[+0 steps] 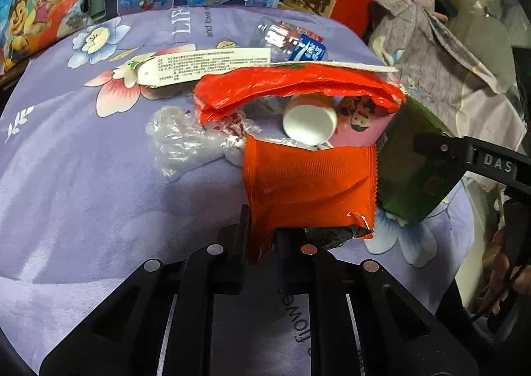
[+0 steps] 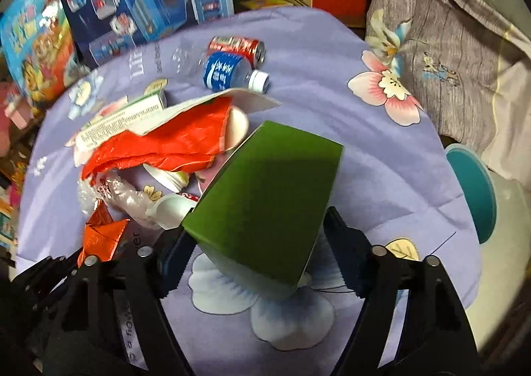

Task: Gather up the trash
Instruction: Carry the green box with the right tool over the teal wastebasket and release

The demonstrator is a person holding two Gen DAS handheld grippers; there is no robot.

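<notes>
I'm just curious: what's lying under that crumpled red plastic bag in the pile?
Under the red plastic bag a white-lidded jar and a pink cartoon packet peek out. Whatever lies deeper stays covered.

trash (image 2: 159,144) on floral purple bedsheet (image 2: 365,157)

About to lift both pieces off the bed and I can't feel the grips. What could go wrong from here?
1. The right gripper only straddles the green box; its jaws look short of clamping, so it may slip.
2. The left gripper pinches just the orange wrapper's bottom edge, which could tear or slide out.
3. The box leans against the red plastic bag pile and might drag it.
</notes>
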